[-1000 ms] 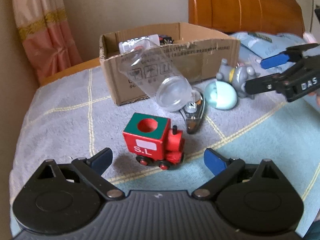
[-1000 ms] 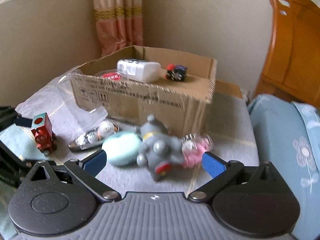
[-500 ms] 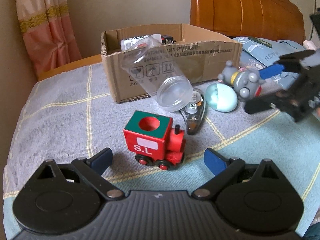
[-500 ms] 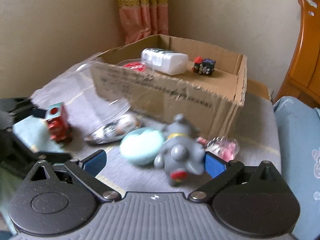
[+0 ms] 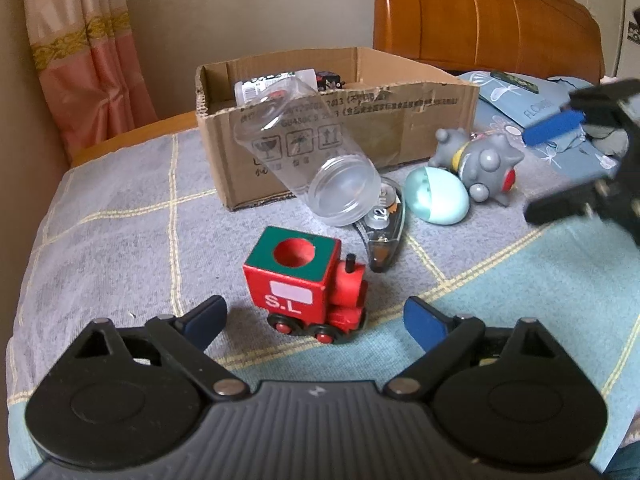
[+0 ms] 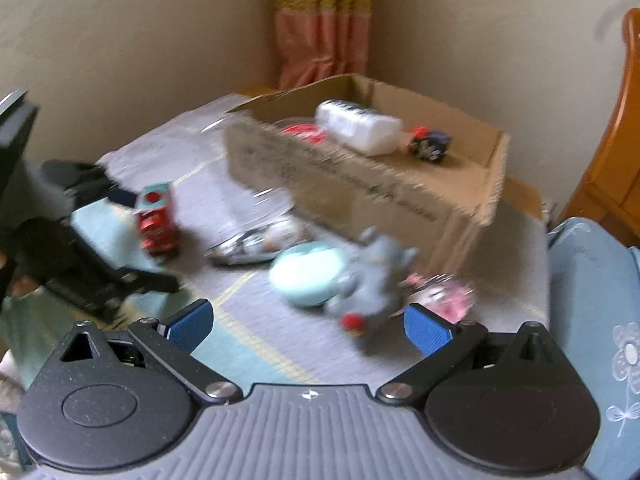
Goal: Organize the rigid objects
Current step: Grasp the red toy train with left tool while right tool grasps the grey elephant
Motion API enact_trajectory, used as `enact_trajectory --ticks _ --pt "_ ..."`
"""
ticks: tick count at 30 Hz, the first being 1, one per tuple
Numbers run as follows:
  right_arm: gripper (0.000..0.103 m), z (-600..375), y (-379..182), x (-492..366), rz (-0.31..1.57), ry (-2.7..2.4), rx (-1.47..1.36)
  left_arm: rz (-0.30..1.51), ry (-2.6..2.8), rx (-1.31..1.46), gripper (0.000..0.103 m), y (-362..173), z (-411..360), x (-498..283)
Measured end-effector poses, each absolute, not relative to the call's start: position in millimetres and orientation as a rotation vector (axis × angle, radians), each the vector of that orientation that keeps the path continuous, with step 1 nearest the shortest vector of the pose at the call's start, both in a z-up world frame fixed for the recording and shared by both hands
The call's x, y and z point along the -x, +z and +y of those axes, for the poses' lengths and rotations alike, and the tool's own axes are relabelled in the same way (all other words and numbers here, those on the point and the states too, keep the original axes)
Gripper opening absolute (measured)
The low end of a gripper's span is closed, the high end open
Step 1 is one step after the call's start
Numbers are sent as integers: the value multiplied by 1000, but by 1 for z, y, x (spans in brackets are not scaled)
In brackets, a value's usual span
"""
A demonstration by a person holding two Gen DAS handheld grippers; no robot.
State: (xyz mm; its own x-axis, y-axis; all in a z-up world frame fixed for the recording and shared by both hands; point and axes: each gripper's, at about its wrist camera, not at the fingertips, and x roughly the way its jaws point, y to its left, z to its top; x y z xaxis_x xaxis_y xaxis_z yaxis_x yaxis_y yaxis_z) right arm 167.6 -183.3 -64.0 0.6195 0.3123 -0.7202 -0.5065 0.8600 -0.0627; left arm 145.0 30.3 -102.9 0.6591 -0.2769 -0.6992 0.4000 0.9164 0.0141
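1. The left gripper (image 5: 316, 316) hangs low over the bed with its blue-tipped fingers spread wide and nothing between them; the red toy train (image 5: 306, 290) stands on its wheels just ahead of the gap, touching neither finger.

2. The right gripper (image 6: 307, 326) is likewise spread wide and holds nothing; its view is blurred; the grey toy figure (image 6: 370, 280) lies just ahead of its fingers, nearer the right one.

3. Beyond the train a clear plastic jar (image 5: 310, 152) leans tilted against the front wall of the cardboard box (image 5: 420, 120), its mouth facing down and outward; a correction tape dispenser (image 5: 384, 228) lies under the jar's rim, flat on the blanket.

4. Beside the dispenser sits a pale blue egg-shaped thing (image 5: 436, 196), touching the grey figure; on the figure's far side a small pink object (image 6: 444, 294) lies near the corner of the box; blur hides what it is.

5. Inside the box lie a white bottle (image 6: 358, 126) on its side, a small dark toy (image 6: 430, 146) and something red (image 6: 304, 134) partly hidden by the wall.

6. Everything rests on a grey checked blanket (image 5: 120, 240); a wooden headboard (image 5: 480, 24) rises behind the box, and a pink curtain (image 5: 88, 52) hangs in the corner.
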Motion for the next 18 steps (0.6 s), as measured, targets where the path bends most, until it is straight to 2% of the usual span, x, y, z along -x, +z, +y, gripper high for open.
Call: enact_trajectory --ticks 4,7,11,13,18 --pt "103 -184 -64 -184 775 486 282 767 -384 -135 75 -100 33 -147" --pt "102 -177 -73 -191 786 492 312 762 -366 -119 68 -99 35 -148" --pt "85 -170 -84 -192 790 486 359 770 -375 -103 65 -98 37 -151" --pt "83 -169 -87 -191 777 470 388 770 -378 -113 65 -97 35 -152" --pt "63 -172 -88 -192 769 469 391 773 -384 -117 63 -98 33 -153"
